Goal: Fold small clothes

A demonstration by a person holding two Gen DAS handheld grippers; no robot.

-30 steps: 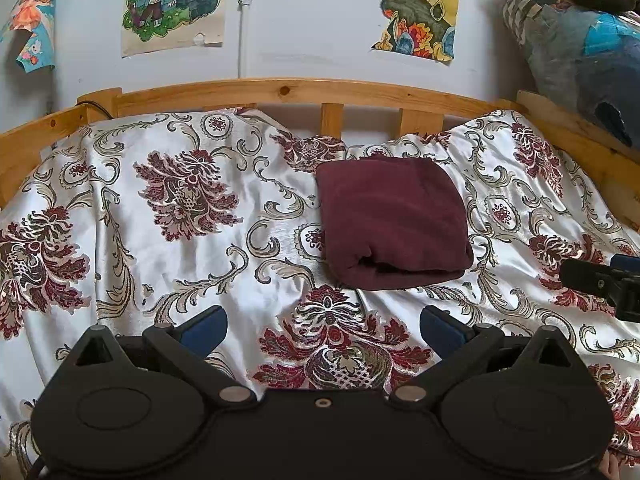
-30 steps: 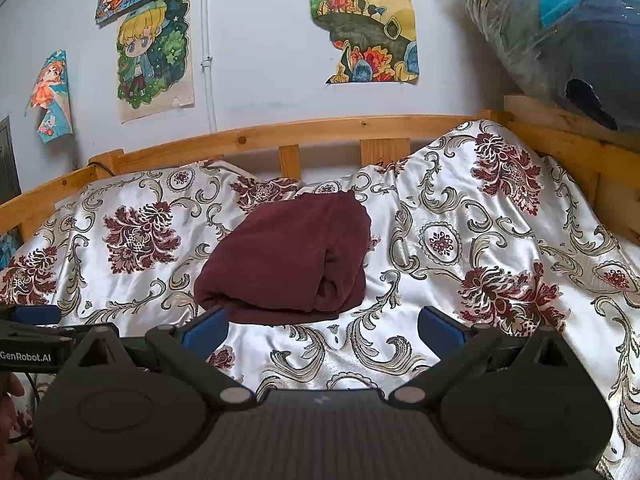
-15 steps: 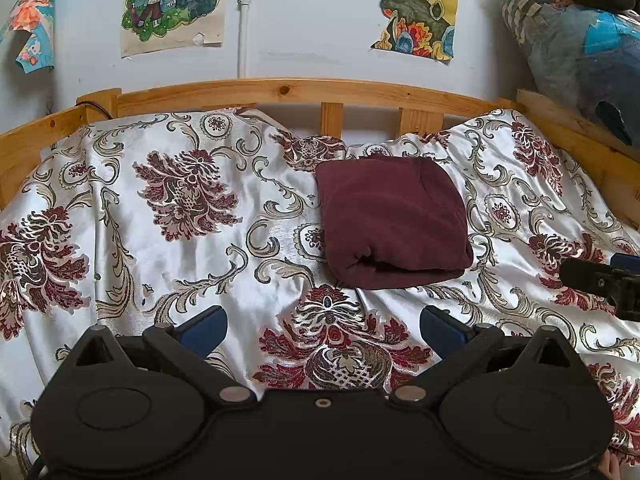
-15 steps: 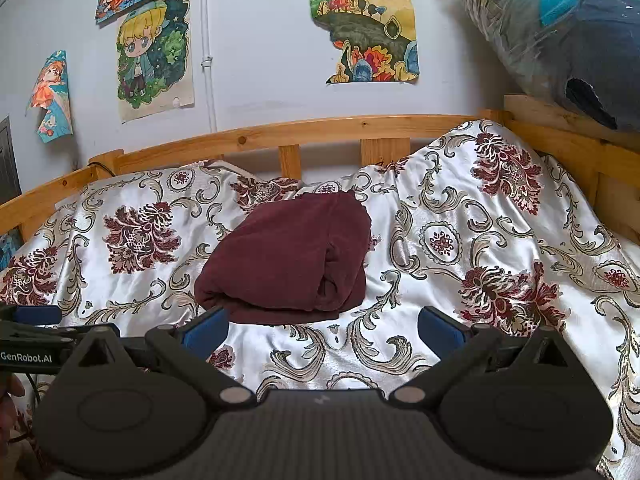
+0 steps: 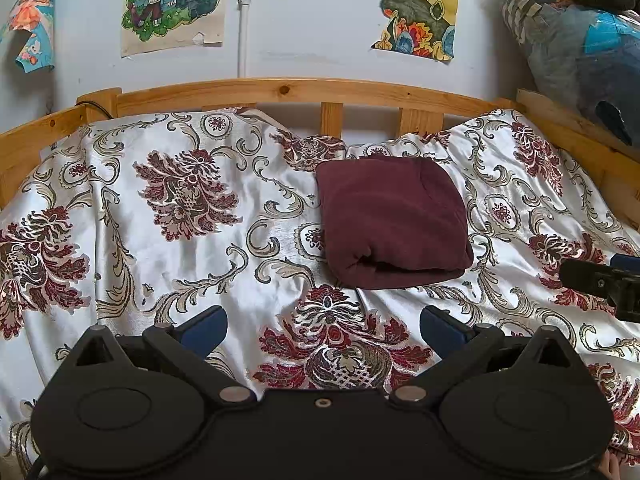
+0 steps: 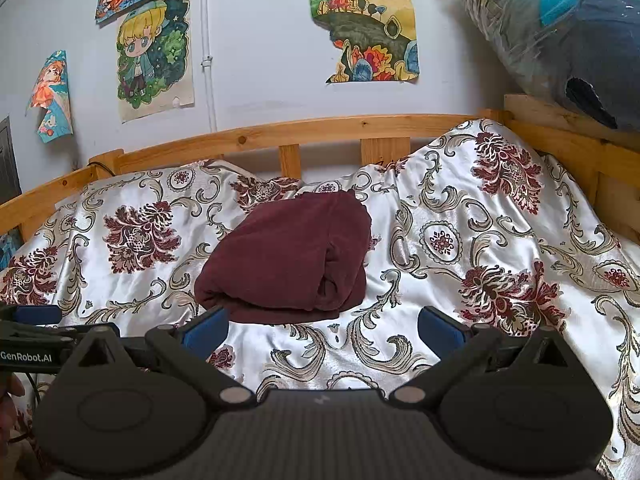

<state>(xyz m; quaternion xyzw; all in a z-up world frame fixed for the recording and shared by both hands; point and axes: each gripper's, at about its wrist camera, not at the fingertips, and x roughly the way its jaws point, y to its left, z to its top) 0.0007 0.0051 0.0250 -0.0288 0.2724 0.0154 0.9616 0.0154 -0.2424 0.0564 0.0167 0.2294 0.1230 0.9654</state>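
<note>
From my left gripper (image 5: 322, 326), I see the dark red cloth (image 5: 394, 220) lying folded on the flowery sheet (image 5: 160, 240). It sits toward the back of the bed, near the wooden rail (image 5: 288, 88), a little to the right of the middle. Its rolled, open edge faces me. My left gripper is spread wide and holds nothing. Its blue pads (image 5: 206, 324) are over the sheet, near the cloth but not touching it. At the far right edge I can see the tip of my right gripper (image 5: 600, 280), also apart from the cloth. Drawings (image 5: 174, 4) hang on the wall behind the bed. A bundle in clear plastic (image 5: 580, 48) sits up at the right. Nothing here has moved since a second ago.

From my right gripper (image 6: 322, 326), the cloth (image 6: 288, 256) sits a little left of the middle, with its fold seam running down its right part. My right gripper is spread wide too, and it is empty. Its left blue pad (image 6: 208, 326) is just beside the near edge of the cloth, and I cannot tell if it touches. My left gripper (image 6: 36, 336) pokes in at the far left. The cloth and both grippers are where they were a second ago.
</note>
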